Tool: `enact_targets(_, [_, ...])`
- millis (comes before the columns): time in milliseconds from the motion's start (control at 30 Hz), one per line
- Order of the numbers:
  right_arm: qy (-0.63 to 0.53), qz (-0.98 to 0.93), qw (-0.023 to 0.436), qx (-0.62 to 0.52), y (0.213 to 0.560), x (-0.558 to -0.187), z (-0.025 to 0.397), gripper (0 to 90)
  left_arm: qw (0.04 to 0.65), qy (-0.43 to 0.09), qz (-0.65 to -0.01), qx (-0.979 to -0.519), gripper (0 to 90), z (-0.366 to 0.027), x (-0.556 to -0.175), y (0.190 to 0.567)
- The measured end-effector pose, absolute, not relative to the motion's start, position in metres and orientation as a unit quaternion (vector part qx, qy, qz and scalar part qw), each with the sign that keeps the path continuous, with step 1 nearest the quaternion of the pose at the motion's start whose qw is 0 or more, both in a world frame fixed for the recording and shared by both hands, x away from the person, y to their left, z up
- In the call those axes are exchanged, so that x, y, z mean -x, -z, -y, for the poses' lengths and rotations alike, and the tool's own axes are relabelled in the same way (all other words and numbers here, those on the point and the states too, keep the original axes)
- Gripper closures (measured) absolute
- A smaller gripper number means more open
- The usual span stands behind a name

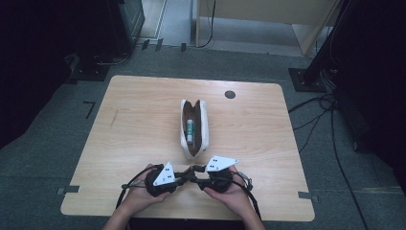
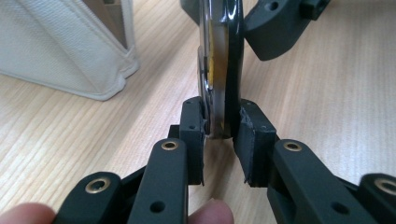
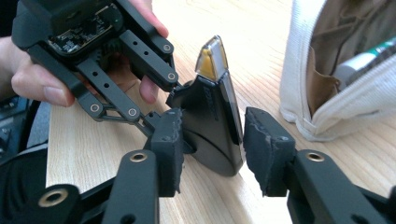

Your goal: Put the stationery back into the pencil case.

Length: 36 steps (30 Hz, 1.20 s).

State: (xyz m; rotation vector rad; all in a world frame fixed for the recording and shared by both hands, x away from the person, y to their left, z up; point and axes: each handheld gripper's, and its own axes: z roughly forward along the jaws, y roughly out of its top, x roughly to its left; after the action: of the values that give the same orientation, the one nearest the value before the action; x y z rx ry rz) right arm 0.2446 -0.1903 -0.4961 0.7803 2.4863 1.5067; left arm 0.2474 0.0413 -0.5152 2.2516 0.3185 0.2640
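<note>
Two claws meet tip to tip near the table (image 1: 143, 110) edge. The left gripper (image 2: 222, 135) pinches the thin edge of a small black thing (image 3: 212, 126), its jaws narrow and tight on it. The right gripper (image 3: 212, 149) sits around the fat end, jaws wider, one pad not touching. It looks like a hand-over, so next the right jaws need to squeeze. The left hand (image 1: 139, 196) and right hand (image 1: 230, 194) lie low, turned inward. Just past the claw tips lies the open pencil case (image 1: 205, 129), with a green tube (image 1: 190, 130) inside.

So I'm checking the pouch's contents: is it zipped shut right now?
No, the white pouch lies open on the table, with a green-and-white tube visible inside.
</note>
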Motion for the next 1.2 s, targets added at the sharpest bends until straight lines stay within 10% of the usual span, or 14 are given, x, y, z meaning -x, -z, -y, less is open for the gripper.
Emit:
enact_targets(133, [-0.511, -0.825, 0.075, -0.230, 0.493, -0.242, 0.187, 54.5, 0.416, -0.089, -0.127, -0.896, 74.9, -0.042, -0.250, 0.516])
enact_targets(367, [-0.532, -0.816, 0.063, -0.215, 0.486, -0.243, 0.200, 83.4, 0.414, -0.074, -0.141, -0.896, 74.8, -0.044, -0.253, 0.517])
enact_targets(1200, [-0.541, -0.821, 0.048, -0.176, 0.493, -0.249, 0.190, 68.8, 0.413, -0.039, -0.129, -0.901, 74.9, -0.044, -0.256, 0.517])
